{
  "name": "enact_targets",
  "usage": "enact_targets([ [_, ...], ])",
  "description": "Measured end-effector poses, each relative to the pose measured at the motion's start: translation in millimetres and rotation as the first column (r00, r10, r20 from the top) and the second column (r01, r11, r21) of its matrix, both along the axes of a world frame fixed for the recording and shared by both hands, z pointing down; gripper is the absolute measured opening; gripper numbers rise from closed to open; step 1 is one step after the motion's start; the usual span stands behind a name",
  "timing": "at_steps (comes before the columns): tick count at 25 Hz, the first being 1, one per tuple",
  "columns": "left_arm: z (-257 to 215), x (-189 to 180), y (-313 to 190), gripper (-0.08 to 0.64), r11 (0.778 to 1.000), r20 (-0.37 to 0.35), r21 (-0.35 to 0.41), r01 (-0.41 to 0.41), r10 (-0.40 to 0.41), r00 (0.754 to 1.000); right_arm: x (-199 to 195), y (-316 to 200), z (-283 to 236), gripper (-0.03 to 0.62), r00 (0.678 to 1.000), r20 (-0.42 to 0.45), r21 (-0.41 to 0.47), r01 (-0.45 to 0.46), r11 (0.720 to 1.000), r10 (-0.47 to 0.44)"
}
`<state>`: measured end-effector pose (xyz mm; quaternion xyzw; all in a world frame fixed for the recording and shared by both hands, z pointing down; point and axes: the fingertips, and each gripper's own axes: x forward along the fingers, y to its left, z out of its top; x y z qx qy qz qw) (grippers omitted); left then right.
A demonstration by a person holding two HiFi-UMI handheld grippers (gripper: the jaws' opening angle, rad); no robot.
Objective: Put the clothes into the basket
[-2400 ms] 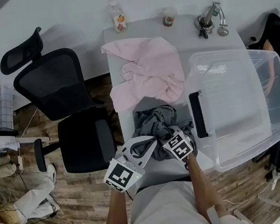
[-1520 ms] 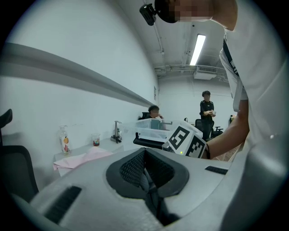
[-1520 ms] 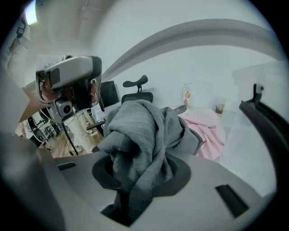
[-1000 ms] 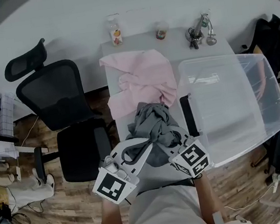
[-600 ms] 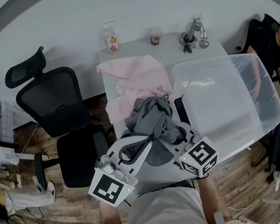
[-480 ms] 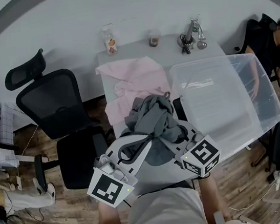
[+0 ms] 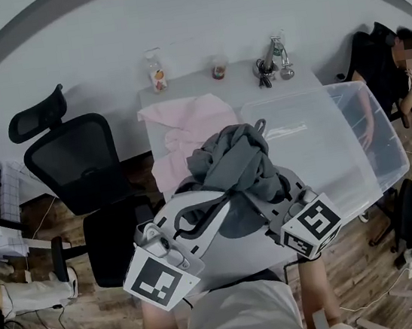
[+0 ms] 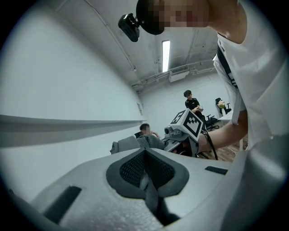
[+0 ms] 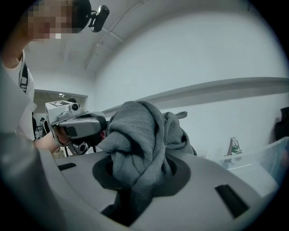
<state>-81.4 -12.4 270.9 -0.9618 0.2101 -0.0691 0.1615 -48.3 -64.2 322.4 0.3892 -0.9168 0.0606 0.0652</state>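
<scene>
Left hand-held gripper: jaws all but together, pinching a thin grey strip of cloth; the strip's near end drops out of sight btwn the pads. Right hand-held gripper: jaws narrow, clamped on a thick bunch of the grey garment; the cloth fills the gap & covers most of the pads.

Head view: garment is held up btwn both grippers, over the near half of the desk, just left of the clear basket; not in it. Left gripper's tips are buried at the garment's left side, so the exact grip point is not visible there. Lower folds hang behind the grippers; cannot tell whether they touch the desk.

Pink garment lies on the desk's far-left part; its near edge is covered by the grey one. Basket's near-left corner is hidden behind the garment & right gripper.

Far desk edge: bottle, cup, small metal items; too small to id further. Office chair stands left of the desk. A seated person is at the right, partly behind the basket's far corner.
</scene>
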Motion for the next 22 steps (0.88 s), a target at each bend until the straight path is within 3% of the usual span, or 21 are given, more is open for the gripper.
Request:
enact_targets([
  [7, -36, 19, 8, 0.005, 0.995, -0.018, 0.087, -0.039, 0.041, 0.999, 34, 4, -47, 0.112, 0.997, 0.037, 0.082, -0.071, 0.994, 0.069],
  [22, -66, 91, 16, 0.005, 0.977, -0.006, 0.159, -0.143, 0.146, 0.989, 121, 11, -113, 0.109, 0.973, 0.153, 0.183, -0.197, 0.963, 0.17],
])
